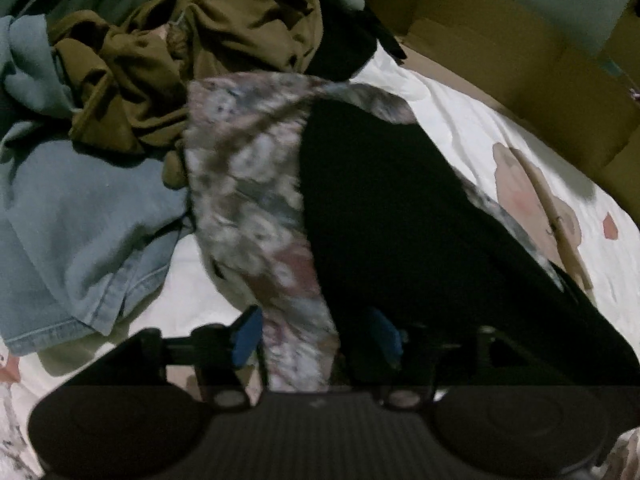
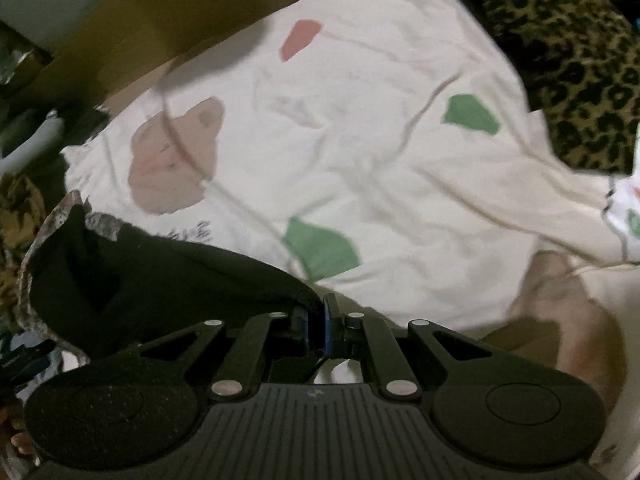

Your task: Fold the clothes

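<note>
Bedding in white (image 2: pixel 400 200), printed with pink, green and brown shapes, is spread under everything, with brown cardboard (image 1: pixel 520 52) along its far edge and a leopard-print fabric (image 2: pixel 568 72) at the far right; no legible writing is seen. A floral garment with black lining (image 1: pixel 256 200) is draped between the spread, blue-padded fingers of the left gripper (image 1: pixel 316 336), beside olive (image 1: pixel 192 64) and denim clothes (image 1: pixel 80 232) at the left. The right gripper (image 2: pixel 320 320) is clamped on the garment's black edge.
</note>
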